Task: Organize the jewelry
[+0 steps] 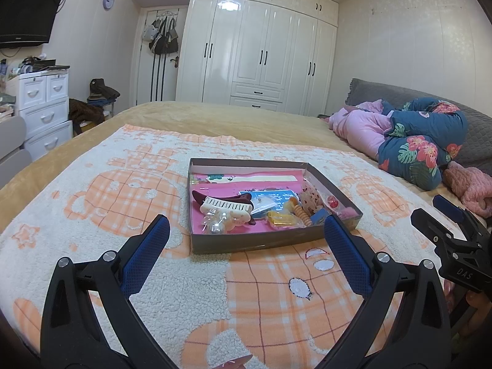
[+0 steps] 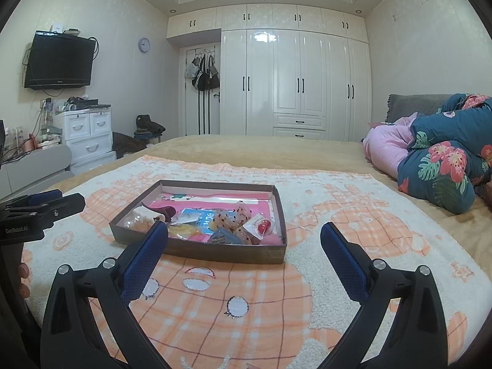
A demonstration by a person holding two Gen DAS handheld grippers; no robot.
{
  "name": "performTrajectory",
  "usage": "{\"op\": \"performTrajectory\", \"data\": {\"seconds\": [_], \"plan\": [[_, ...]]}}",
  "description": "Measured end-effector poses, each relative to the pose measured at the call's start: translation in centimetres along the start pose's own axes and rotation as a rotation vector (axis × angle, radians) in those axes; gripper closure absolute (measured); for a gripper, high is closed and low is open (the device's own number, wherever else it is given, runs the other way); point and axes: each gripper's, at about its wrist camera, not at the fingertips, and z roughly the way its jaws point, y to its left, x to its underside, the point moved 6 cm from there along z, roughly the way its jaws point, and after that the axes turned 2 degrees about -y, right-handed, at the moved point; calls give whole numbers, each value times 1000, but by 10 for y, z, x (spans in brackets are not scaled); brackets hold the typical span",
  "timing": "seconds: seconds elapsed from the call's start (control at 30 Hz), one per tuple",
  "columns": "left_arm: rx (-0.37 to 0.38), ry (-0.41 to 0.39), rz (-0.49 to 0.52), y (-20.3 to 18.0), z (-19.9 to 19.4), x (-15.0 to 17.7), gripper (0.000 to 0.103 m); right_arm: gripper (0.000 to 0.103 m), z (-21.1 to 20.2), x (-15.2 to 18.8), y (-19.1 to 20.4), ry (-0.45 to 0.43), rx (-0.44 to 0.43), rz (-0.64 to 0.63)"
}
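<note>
A shallow grey box (image 1: 255, 241) with a pink floor lies on an orange-and-white blanket (image 1: 123, 190) on the bed. It holds a white comb-like hair clip (image 1: 226, 207), a dark red clip (image 1: 203, 197), clear beads (image 1: 216, 223), yellow and orange pieces (image 1: 284, 220), a blue card (image 1: 270, 198) and small bagged items. My left gripper (image 1: 246, 227) is open and empty just in front of the box. My right gripper (image 2: 244, 233) is open and empty before the box (image 2: 196, 249); it also shows at the right edge of the left wrist view (image 1: 442, 218).
A folded floral and pink quilt (image 1: 415, 144) lies at the right of the bed. White wardrobes (image 1: 261, 52) fill the far wall. A white drawer unit (image 1: 43, 107) and a wall TV (image 2: 60, 61) stand at the left.
</note>
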Motion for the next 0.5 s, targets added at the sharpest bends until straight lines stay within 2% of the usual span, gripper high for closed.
{"op": "performTrajectory", "data": {"seconds": [0.5], "plan": [[10, 0, -7, -2, -1, -2, 11, 6, 2, 3, 2, 5, 2, -8]]}}
